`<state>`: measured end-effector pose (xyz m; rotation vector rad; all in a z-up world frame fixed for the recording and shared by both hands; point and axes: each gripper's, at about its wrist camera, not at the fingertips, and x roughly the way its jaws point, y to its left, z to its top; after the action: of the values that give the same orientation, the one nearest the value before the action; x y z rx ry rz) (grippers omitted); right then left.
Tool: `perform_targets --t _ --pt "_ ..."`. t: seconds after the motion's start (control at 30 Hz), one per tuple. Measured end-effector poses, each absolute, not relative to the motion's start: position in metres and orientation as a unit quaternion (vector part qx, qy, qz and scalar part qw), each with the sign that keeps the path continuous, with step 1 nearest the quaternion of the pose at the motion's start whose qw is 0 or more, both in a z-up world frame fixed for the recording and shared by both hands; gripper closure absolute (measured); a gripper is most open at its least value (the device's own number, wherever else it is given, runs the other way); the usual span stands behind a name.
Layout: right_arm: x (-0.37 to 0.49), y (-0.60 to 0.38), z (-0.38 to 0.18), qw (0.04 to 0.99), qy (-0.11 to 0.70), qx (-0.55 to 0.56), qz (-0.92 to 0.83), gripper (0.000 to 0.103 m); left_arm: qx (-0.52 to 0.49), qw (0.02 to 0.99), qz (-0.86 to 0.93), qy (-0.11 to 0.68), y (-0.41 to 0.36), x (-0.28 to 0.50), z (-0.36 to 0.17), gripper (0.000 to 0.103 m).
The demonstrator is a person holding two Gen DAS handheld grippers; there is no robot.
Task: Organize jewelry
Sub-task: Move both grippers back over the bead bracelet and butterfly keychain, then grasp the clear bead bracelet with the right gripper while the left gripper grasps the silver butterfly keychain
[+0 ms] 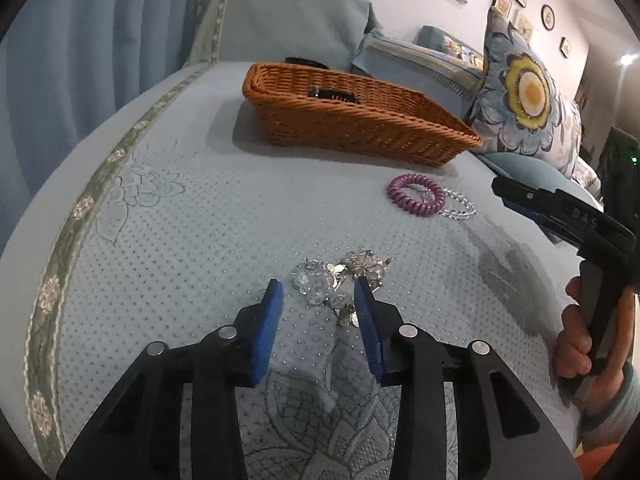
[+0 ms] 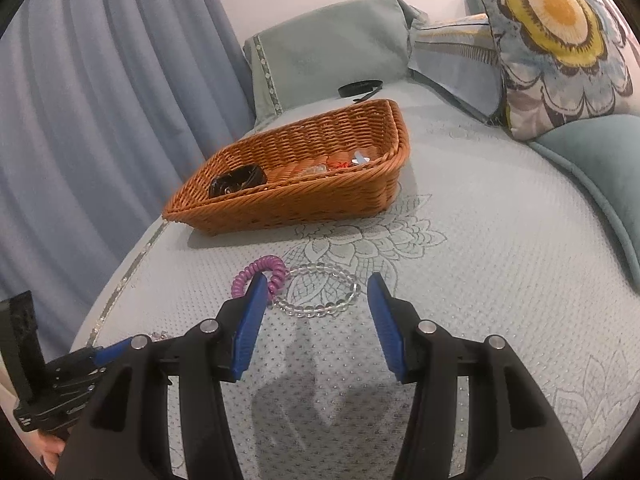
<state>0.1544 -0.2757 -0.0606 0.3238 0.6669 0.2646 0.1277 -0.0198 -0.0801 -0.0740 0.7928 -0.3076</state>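
Right wrist view, wicker basket, black item, small trinkets inside

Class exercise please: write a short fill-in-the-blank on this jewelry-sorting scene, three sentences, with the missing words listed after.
1. The wicker basket is coloured ____.
2. The coiled bracelet beside the clear bead bracelet is ____.
3. The sparkly crystal jewelry lies at the tips of the ____ tongs.

Missing words: brown; purple; left

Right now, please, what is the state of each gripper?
Left gripper: open, pads on either side of the clear crystal jewelry, not pressing it.
Right gripper: open, holding nothing, above the clear bead bracelet.
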Motion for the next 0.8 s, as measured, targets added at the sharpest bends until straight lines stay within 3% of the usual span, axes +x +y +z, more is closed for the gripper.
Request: perform_targets --t 0.2,0.27,0.37,0.8 --pt "0.152 -0.272 -0.059 0.926 0.322 0.148 0.128 0.054 0.031 0.913 -0.115 0.389 -0.041 0.131 -0.082 0.068" --pt "0.152 -0.271 -0.059 0.928 0.322 0.144 0.122 0.054 0.034 0.916 -0.099 0.388 -0.04 0.13 -0.081 0.085" --pt "0.152 -0.273 -0.059 0.928 0.322 0.148 0.113 0.054 -0.003 0.919 -0.091 0.383 -0.025 0.13 -0.079 0.095" --pt "0.177 -0.301 -0.076 0.896 0.383 0.214 0.07 0.054 -0.079 0.917 -0.11 0.375 0.0 0.129 -0.08 0.093"
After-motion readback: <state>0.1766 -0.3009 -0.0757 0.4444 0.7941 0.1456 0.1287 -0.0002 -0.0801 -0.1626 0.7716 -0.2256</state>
